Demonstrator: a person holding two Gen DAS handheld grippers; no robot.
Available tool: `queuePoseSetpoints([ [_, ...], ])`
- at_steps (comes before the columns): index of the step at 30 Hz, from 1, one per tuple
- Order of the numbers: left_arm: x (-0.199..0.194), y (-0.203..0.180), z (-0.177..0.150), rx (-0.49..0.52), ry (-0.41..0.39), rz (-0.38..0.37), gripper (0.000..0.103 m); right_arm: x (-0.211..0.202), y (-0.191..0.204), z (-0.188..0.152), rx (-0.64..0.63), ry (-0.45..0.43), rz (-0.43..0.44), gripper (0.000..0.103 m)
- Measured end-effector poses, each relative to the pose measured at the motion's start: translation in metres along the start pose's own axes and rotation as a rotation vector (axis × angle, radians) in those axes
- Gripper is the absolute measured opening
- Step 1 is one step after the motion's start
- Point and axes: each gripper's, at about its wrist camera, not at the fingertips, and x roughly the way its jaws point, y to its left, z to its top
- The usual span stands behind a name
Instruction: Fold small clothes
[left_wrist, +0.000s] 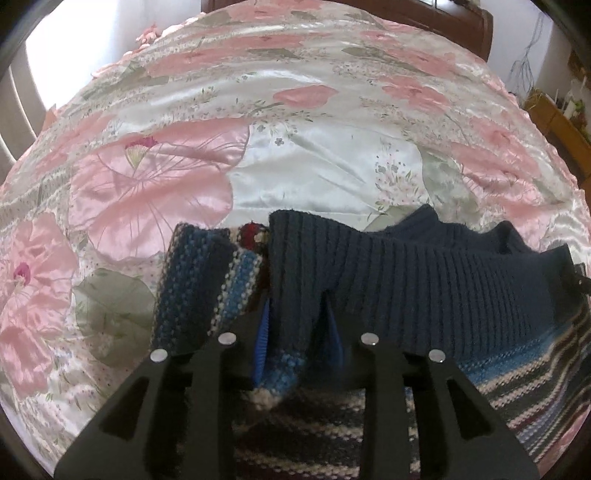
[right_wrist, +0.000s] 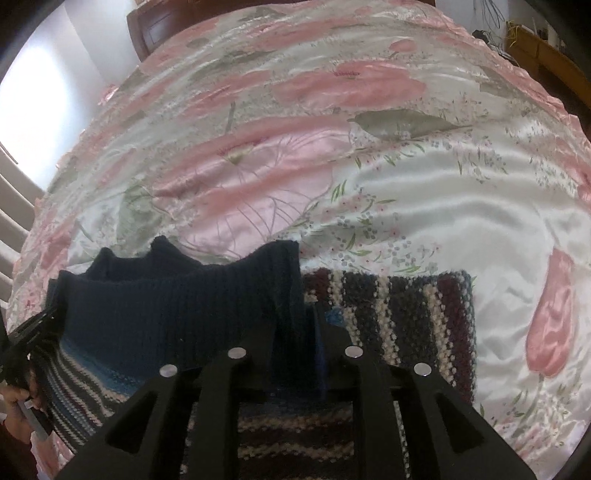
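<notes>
- The floral bedspread (left_wrist: 314, 155) covers the bed beneath you.
- Your striped sweater (right_wrist: 406, 317) lies near its close edge, navy ribbed hem (left_wrist: 406, 280) lifted.
- Your left gripper (left_wrist: 297, 325) clamps that hem.
- Your right gripper (right_wrist: 295, 332) pinches its other end.

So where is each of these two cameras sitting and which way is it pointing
Left wrist: sits on the left gripper, looking forward across the floral bedspread toward the wooden headboard; its own black jaws clamp the sweater's navy ribbed band.
Right wrist: sits on the right gripper, facing the same way up the bed; its own jaws clamp the same band, and the left gripper and the hand holding it show at the left edge.
Shared: the striped knit sweater, bedspread and headboard.
</notes>
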Motion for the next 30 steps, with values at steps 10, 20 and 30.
queuePoseSetpoints([
  [10,-0.026,0.013,-0.002,-0.036,-0.025,0.047,0.048,-0.036,-0.015,-0.007,0.019,-0.012,0.016,0.034],
  [20,-0.117,0.016,-0.064,0.013,-0.078,-0.011,0.055,-0.119,-0.044,-0.101,-0.082,0.066,0.077,0.04],
  [30,-0.118,-0.008,-0.123,0.062,0.013,-0.057,0.056,-0.107,-0.053,-0.161,-0.077,0.162,0.138,0.038],
])
